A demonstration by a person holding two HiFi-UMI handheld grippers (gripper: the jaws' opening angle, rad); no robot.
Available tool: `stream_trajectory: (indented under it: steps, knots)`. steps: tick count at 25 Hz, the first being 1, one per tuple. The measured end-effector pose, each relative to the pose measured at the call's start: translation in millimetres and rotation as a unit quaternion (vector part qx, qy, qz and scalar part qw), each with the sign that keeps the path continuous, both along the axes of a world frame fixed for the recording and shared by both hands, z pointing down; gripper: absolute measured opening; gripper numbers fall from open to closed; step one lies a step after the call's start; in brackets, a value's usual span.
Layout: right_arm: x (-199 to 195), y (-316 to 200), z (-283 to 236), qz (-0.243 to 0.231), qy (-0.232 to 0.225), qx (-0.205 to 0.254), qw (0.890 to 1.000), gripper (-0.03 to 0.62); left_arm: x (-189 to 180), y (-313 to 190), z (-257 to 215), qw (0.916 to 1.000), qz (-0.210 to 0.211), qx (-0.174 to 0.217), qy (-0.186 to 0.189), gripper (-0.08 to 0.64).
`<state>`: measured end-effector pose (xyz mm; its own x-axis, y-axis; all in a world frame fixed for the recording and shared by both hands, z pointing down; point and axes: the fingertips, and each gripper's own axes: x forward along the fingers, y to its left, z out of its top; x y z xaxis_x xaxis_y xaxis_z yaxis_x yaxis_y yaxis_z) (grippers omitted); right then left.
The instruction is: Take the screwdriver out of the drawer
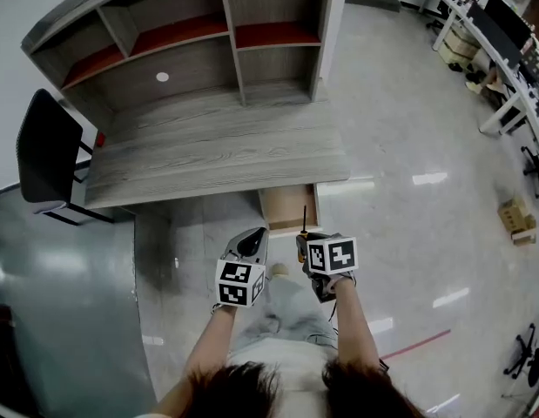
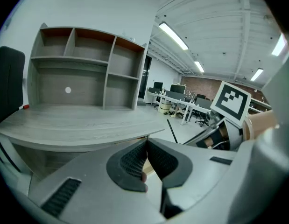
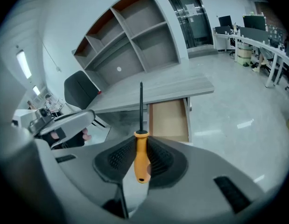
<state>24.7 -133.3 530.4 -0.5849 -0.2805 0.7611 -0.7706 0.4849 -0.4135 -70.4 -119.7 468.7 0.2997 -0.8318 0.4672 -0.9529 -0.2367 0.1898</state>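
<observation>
My right gripper [image 3: 141, 158] is shut on the orange handle of the screwdriver [image 3: 141, 143], whose black shaft points up and away toward the desk. In the head view the screwdriver [image 1: 302, 233] stands just in front of the open wooden drawer [image 1: 288, 208], held by my right gripper [image 1: 306, 249]. The drawer [image 3: 170, 120] looks empty inside. My left gripper [image 2: 145, 160] is shut with nothing between its pads, and hangs beside the right one as the left gripper [image 1: 252, 244] in the head view.
A grey wooden desk [image 1: 208, 146] with a shelf unit [image 1: 191, 42] stands ahead. A black chair [image 1: 47, 155] sits at its left end. Office desks and chairs [image 1: 504, 50] line the far right, and a cardboard box [image 1: 516, 218] lies on the glossy floor.
</observation>
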Motion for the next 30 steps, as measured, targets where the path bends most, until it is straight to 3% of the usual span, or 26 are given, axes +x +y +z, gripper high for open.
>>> stream_trajectory:
  steps: [8, 15, 30]
  knots:
    - [6.5, 22.8, -37.4, -0.012, 0.014, 0.064, 0.998, 0.087, -0.8, 29.2, -33.4, 0.9995, -0.001, 0.029, -0.015, 0.017]
    - [6.0, 47.3, -74.9, -0.005, -0.001, 0.115, 0.993, 0.086, 2.7, 58.6, -58.1, 0.9984, 0.006, 0.051, -0.026, 0.017]
    - [6.6, 101.7, -126.9, -0.015, -0.014, 0.191, 0.981, 0.087, 14.3, 116.2, -101.6, 0.9945, 0.013, 0.096, -0.040, 0.017]
